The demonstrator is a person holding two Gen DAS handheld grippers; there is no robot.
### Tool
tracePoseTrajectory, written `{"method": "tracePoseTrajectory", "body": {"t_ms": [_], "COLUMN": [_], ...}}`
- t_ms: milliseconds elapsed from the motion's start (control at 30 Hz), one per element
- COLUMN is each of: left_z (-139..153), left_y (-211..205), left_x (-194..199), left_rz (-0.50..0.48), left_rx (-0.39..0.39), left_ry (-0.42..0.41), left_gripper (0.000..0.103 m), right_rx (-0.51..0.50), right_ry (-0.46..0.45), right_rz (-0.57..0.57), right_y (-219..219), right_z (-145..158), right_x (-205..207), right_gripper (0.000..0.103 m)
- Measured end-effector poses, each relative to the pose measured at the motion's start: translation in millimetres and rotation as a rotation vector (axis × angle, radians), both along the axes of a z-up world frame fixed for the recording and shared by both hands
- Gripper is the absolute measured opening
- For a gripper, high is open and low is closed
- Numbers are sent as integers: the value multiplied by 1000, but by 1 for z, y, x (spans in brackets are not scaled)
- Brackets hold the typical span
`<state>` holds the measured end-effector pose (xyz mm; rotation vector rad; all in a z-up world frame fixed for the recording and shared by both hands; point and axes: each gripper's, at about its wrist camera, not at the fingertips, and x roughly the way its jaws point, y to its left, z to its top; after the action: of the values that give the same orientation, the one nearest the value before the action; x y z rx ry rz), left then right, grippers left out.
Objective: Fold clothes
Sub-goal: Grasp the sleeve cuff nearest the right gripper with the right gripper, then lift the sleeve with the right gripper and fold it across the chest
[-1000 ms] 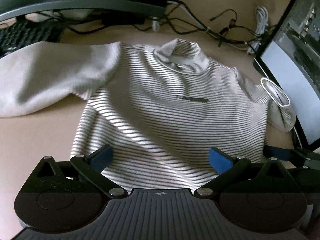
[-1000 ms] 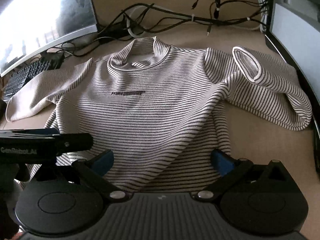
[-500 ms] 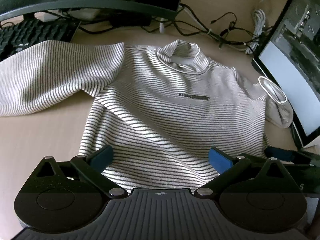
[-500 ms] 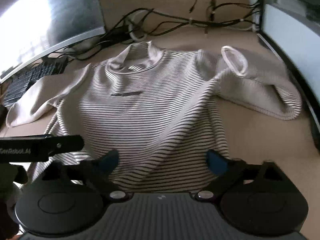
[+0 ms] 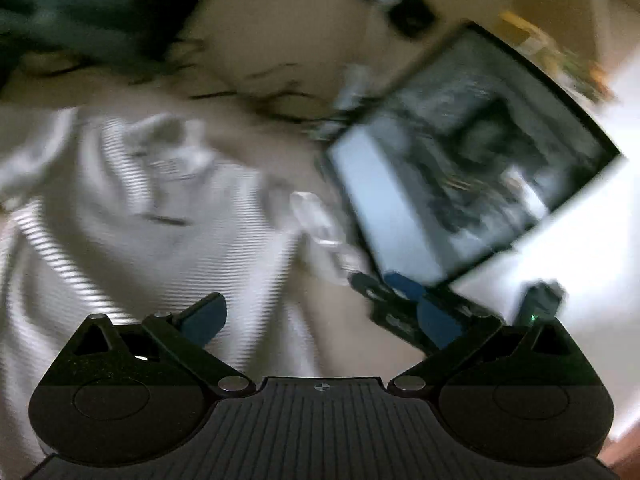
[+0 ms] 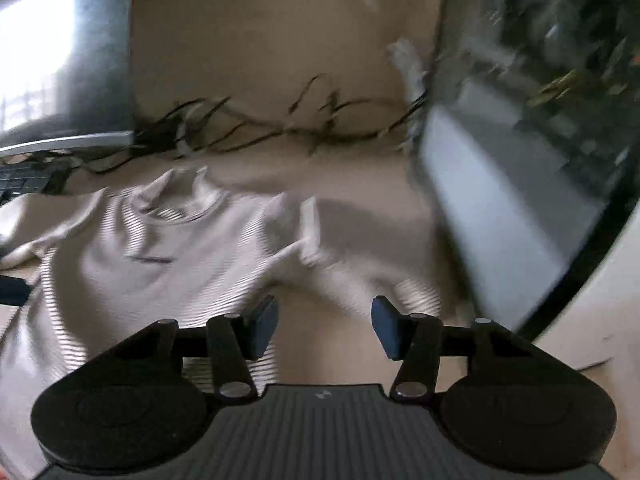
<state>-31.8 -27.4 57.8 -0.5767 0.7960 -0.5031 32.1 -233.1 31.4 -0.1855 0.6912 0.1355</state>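
Striped sweater lies spread flat, front up, on the tan surface, collar toward the tangle of cables at the back, with a monitor close on its right. No fold shows yet: the body is open, though the right sleeve looks bunched in the blur. Left gripper hangs over the lower hem, fingers spread wide and empty. Right gripper has its fingers closing with nothing between them. All the folding appears to remain.
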Motion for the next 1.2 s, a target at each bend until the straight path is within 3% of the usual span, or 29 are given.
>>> {"method": "tracePoseTrajectory", "body": {"t_ms": [100,233,300,367,700,967,1033,1067,1100,1200], "left_z": [0,-4,-3,-4,-1,-3,-5,-5,-6,-8], "left_y": [-19,-25,-26,-25,-14,-3,-1,0,1,5], "left_x": [-7,-12,-14,-16,-31,-32,-31,-30,-29,-27], "left_rz": [-33,-7,11,21,69,116,120,121,122,125], "left_rx": [46,68,99,120,161,181,182,180,178,168], "left_ry": [3,42,52,60,72,91,99,101,104,110], "left_gripper": [103,103,103,103,103,103,103,103,103,103], "right_rx": [-101,-224,-291,-316,-400,-487,-480,-470,-457,-379], "right_ry": [-50,-84,-97,-95,2,-57,-67,-67,-73,-159], "right_rz": [-4,19,50,92,212,234,220,214,202,111], "right_y": [-10,-12,-6,3,43,58,59,58,57,36], "right_z": [17,33,36,35,-20,-46,-48,-47,-43,-2], "right_x": [-4,-5,-1,3,28,52,62,67,71,73], "right_gripper": [52,52,42,42,54,56,39,18,11,10]}}
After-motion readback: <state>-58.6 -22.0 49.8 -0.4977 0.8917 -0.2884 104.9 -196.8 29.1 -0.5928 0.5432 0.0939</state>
